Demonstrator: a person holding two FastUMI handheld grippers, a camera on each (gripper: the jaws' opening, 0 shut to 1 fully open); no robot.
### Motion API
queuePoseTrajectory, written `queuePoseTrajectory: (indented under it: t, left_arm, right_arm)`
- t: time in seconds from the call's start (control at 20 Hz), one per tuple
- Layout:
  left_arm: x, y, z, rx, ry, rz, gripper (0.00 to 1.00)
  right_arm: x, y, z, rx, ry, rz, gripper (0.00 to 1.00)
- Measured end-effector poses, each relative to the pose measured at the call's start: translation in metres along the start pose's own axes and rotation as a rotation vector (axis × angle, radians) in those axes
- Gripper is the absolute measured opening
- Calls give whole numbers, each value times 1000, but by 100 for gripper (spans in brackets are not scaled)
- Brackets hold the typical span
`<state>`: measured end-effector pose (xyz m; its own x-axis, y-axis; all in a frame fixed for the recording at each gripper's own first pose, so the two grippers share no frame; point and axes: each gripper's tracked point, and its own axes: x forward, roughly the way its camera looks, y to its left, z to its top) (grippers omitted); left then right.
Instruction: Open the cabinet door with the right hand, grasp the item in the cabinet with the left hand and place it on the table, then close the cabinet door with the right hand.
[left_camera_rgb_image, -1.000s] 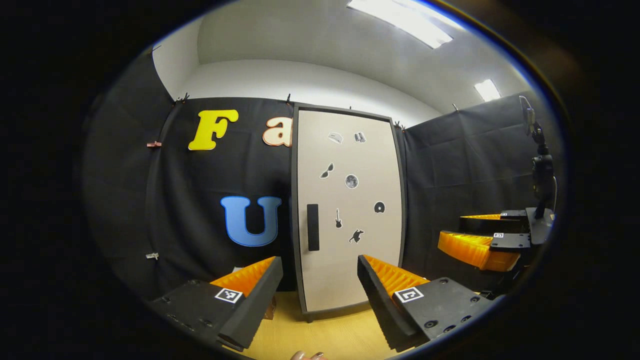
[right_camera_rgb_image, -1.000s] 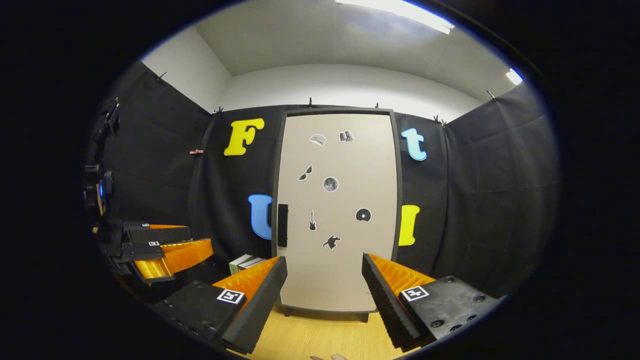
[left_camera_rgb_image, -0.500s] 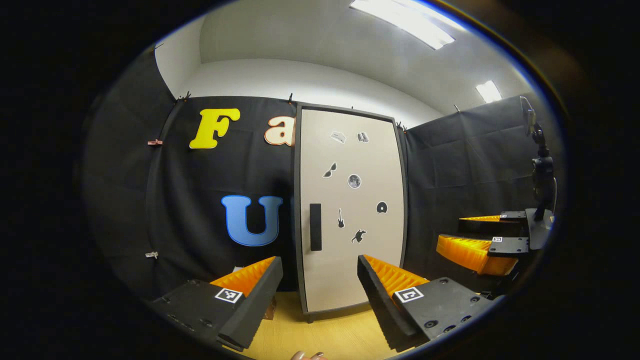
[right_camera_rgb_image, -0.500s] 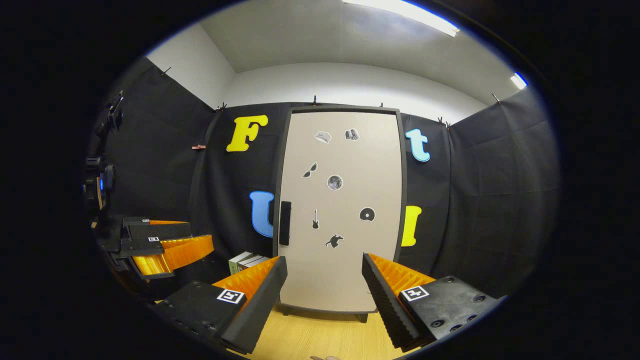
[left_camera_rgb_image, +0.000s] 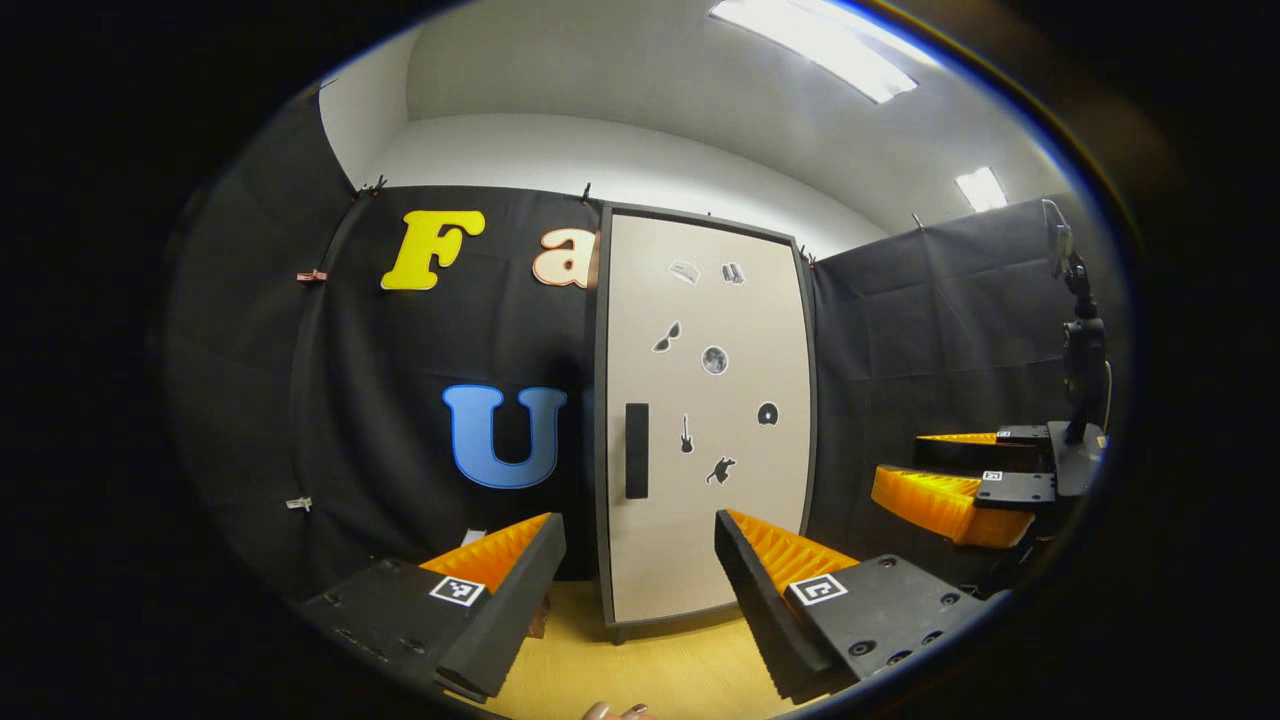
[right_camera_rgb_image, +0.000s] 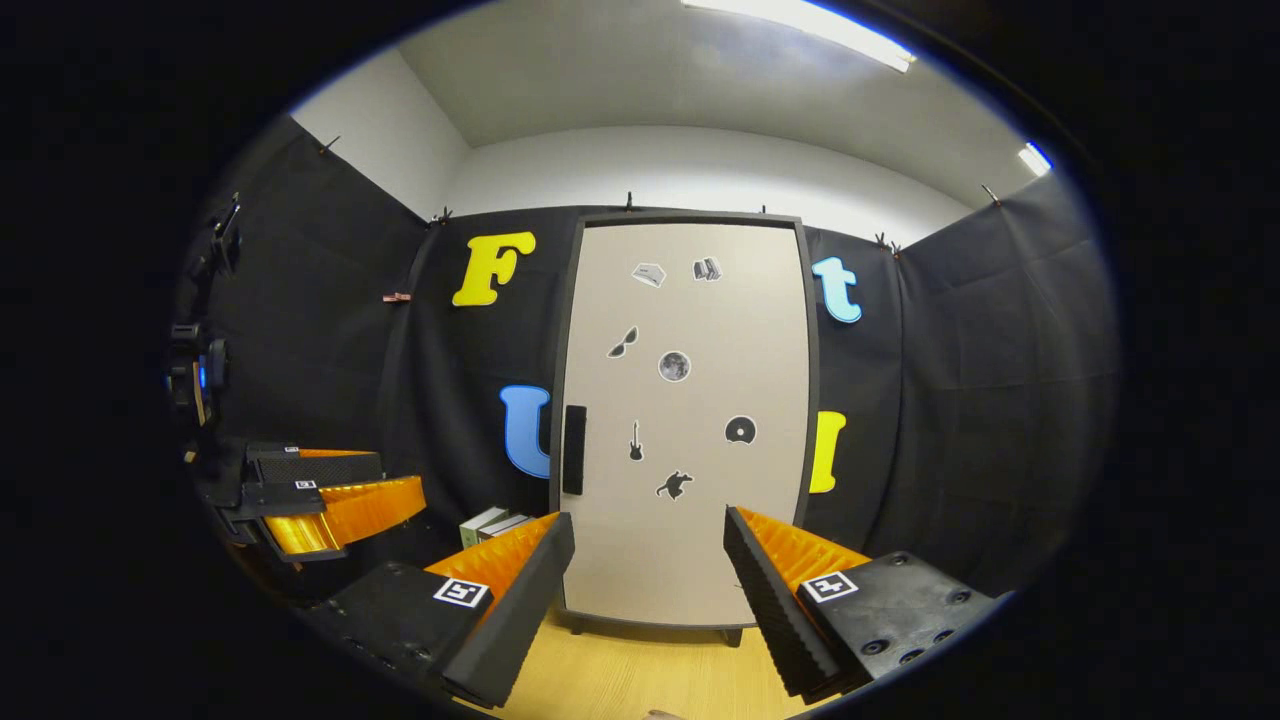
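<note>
With the cabinet door (right_camera_rgb_image: 685, 420) shut and its handle (right_camera_rgb_image: 574, 450) untouched at the far end of the desk (right_camera_rgb_image: 640, 680), both the right gripper (right_camera_rgb_image: 648, 580) and left gripper (left_camera_rgb_image: 640, 580) are hovering, jaws apart and empty, the item hidden inside, every step remaining.

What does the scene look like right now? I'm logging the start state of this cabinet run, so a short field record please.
cabinet door: shut, pale, with small dark stickers
door handle: dark vertical bar near the door's left edge, untouched
right claw: open, empty, facing the door, short of it
left claw: open, empty, also facing the door
item in cabinet: hidden behind the shut door
table: wooden top, cabinet stands on it
boxes: on the table left of the cabinet
task stage: door not yet opened
</note>
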<state>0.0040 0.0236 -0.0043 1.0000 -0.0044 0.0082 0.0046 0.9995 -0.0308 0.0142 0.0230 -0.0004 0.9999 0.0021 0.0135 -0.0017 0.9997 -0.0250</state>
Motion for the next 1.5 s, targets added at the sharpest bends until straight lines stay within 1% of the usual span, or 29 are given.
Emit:
queuePoseTrajectory:
  t: [0.2, 0.25, 0.3, 0.4, 0.55, 0.65, 0.8, 0.95, 1.05, 1.2, 1.4, 1.45, 1.5]
  left_arm:
    - [-5, 12, -1, 8, 2, -4, 95]
    - [-6, 15, -1, 9, 2, -6, 95]
    - [-8, 19, -1, 10, 4, -8, 94]
    - [-12, 26, -2, 14, 6, -10, 94]
    - [-21, 35, -7, 8, 16, -11, 94]
    - [-25, 41, -12, -2, 27, 1, 94]
    - [-28, 54, -12, -20, 26, 45, 95]
    - [-23, 71, -16, -27, 26, 112, 95]
    - [-20, 81, -17, -31, 20, 149, 95]
    - [-19, 93, -19, -41, 13, 190, 95]
    - [-17, 117, -28, -19, 30, 269, 95]
    - [-17, 122, -30, -16, 37, 289, 95]
    - [-18, 128, -31, -18, 42, 307, 95]
  right_arm:
    - [2, 14, 0, 1, -5, 2, 97]
    - [2, 19, 1, 1, -9, 7, 100]
    - [3, 26, 1, 7, -11, 15, 97]
    - [5, 37, 3, 25, -19, 32, 97]
    - [15, 45, 7, 26, -34, 23, 97]
    - [28, 54, 8, 22, -36, 32, 97]
    - [55, 66, 17, 13, -82, 48, 97]
    - [96, 82, 6, -10, -72, 85, 97]
    - [127, 90, -2, 4, -66, 95, 95]
    - [176, 93, -13, 31, -67, 67, 95]
    - [229, 95, -36, 61, -32, 28, 95]
    - [241, 93, -43, 67, -17, 10, 95]
    - [251, 92, -49, 75, -7, -2, 92]
